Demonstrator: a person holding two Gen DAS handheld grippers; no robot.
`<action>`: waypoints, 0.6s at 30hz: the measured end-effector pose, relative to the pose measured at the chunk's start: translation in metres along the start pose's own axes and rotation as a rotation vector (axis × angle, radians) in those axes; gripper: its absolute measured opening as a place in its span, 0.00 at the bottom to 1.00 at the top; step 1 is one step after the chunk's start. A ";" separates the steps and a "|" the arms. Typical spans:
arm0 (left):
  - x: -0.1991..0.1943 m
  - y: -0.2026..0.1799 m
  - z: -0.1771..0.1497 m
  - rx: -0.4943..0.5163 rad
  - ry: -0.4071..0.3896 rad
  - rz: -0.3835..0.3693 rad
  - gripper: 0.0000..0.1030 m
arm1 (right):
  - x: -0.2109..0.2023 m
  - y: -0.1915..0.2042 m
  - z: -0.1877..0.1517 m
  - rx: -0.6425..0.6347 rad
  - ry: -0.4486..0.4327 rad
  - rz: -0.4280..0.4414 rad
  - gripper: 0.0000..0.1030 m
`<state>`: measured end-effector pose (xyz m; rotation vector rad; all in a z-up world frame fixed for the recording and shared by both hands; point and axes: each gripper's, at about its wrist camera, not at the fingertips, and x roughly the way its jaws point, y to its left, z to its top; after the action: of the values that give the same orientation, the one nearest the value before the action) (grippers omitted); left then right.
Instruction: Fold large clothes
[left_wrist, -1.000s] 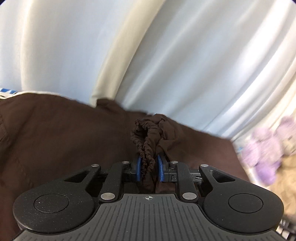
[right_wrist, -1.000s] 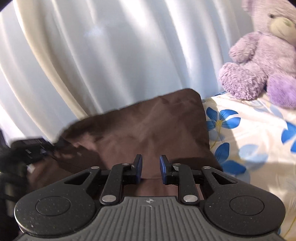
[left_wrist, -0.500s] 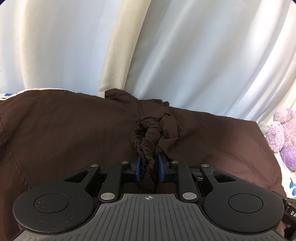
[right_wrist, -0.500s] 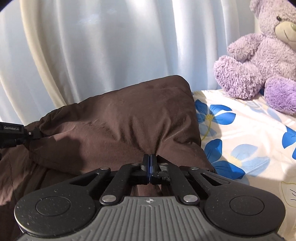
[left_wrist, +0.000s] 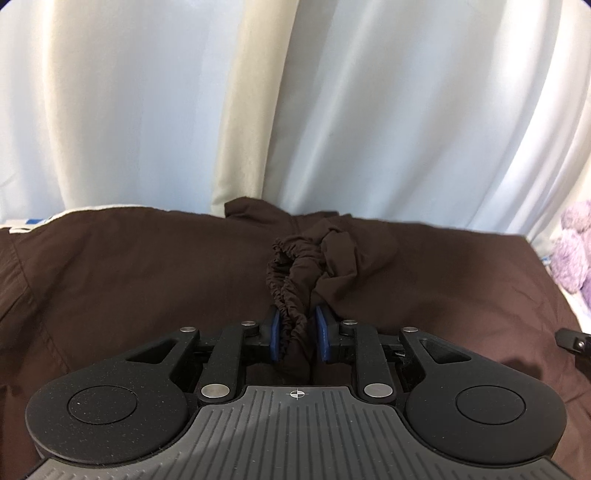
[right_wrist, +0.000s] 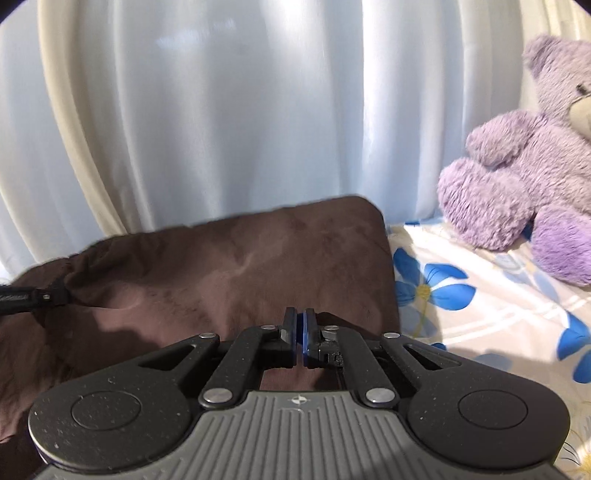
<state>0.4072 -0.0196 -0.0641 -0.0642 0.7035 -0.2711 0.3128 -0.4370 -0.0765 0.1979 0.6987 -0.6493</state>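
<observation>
Brown garment (left_wrist: 147, 280) spreads across the lower half of both views on the floral bedsheet (right_wrist: 498, 314). Left gripper (left_wrist: 295, 332) pinches a bunched elastic cuff (left_wrist: 291, 273) at frame centre. Right gripper (right_wrist: 300, 332) has its jaws pressed together over the cloth; whether fabric is caught between them cannot be told. Purple teddy bear (right_wrist: 524, 177) sits at upper right, before white curtains (right_wrist: 240, 110).

Garment (left_wrist: 147, 280) is dark brown, plain, w/ a gathered elastic cuff (left_wrist: 291, 280) in the same brown. Curtains (right_wrist: 229, 110) are pale white-blue w/ a cream strip. Bedsheet (right_wrist: 480, 317) is cream w/ blue flowers, yellow centres. Teddy bear (right_wrist: 524, 177) is lilac, fluffy. Gripper pads (left_wrist: 274, 334) are blue, bodies black & grey.
</observation>
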 end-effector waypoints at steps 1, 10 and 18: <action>0.002 0.001 -0.001 -0.004 0.001 0.000 0.25 | 0.008 -0.001 -0.001 0.001 0.015 -0.003 0.02; 0.002 0.014 -0.005 -0.068 0.018 0.009 0.45 | 0.020 0.013 -0.014 -0.155 0.011 -0.070 0.02; 0.010 0.026 -0.011 -0.094 0.019 0.031 0.76 | 0.023 0.025 -0.026 -0.216 0.002 -0.047 0.03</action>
<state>0.4133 0.0034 -0.0825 -0.1403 0.7350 -0.2092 0.3282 -0.4187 -0.1124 -0.0174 0.7718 -0.6132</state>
